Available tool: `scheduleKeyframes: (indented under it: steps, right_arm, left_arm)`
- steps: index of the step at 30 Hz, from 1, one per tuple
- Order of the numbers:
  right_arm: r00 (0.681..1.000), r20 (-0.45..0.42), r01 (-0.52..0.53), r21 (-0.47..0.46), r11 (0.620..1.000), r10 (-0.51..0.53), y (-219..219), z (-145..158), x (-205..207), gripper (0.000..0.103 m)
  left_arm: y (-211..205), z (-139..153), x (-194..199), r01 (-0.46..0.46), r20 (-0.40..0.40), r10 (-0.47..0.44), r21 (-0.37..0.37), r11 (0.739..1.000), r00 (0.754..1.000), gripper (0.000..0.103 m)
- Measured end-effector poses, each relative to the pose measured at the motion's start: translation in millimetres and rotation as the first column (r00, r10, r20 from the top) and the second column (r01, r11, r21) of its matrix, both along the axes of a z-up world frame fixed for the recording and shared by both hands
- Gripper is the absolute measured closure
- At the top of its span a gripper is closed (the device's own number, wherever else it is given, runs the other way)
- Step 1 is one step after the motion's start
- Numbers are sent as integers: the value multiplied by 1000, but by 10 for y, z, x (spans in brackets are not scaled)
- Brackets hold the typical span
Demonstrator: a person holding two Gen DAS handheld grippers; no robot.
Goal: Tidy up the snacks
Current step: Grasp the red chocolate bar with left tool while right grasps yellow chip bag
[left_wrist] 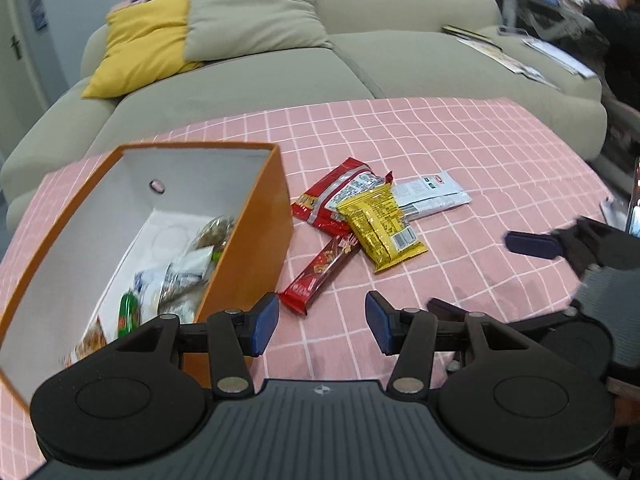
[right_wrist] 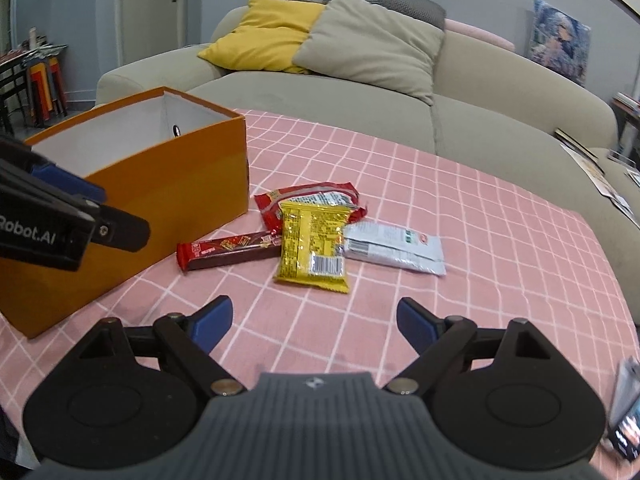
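The orange box (left_wrist: 244, 256) stands on the bench (left_wrist: 480, 152) and already holds several snack packets (left_wrist: 180, 276), so the task looks partly done. Four snacks are left outside, just beside the box: a long red bar (right_wrist: 232, 250), a yellow packet (right_wrist: 314, 250) lying on a red packet (right_wrist: 308, 198), and a white packet (right_wrist: 396, 250). The left gripper (left_wrist: 322, 322) and the right gripper (right_wrist: 314, 322) both have their jaws wide apart and hold nothing. Only "Robot.AI" on the left gripper is readable; the packet print is too small.
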State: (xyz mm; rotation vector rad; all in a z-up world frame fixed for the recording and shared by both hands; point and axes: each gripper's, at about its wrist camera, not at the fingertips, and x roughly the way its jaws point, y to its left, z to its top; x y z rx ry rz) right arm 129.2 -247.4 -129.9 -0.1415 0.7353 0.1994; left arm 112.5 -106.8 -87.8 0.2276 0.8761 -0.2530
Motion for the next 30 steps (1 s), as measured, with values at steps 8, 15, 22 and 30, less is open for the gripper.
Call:
scheduleKeyframes:
  steps: [8,15,22,30]
  right_arm:
    - [999,-11,-41,-7,999,41,47,-254,515,24]
    - [998,-48,-37,8,999,37,39,-503,875,29]
    - [995,-88,-48,51,998,52,9,-628,981,45]
    - [992,-124,19,58,998,-12,-264,-561,774,52]
  left_arm:
    - [-125,-108,279,45,-21,-43,60,997,999,44]
    - [-183,-195,436,55,-49,-51,87,995,997,44]
    - [-254,-325,551,80,-75,-72,106,991,995,44]
    - [-455,-536,668,157,-54,-149,197,968,987,45]
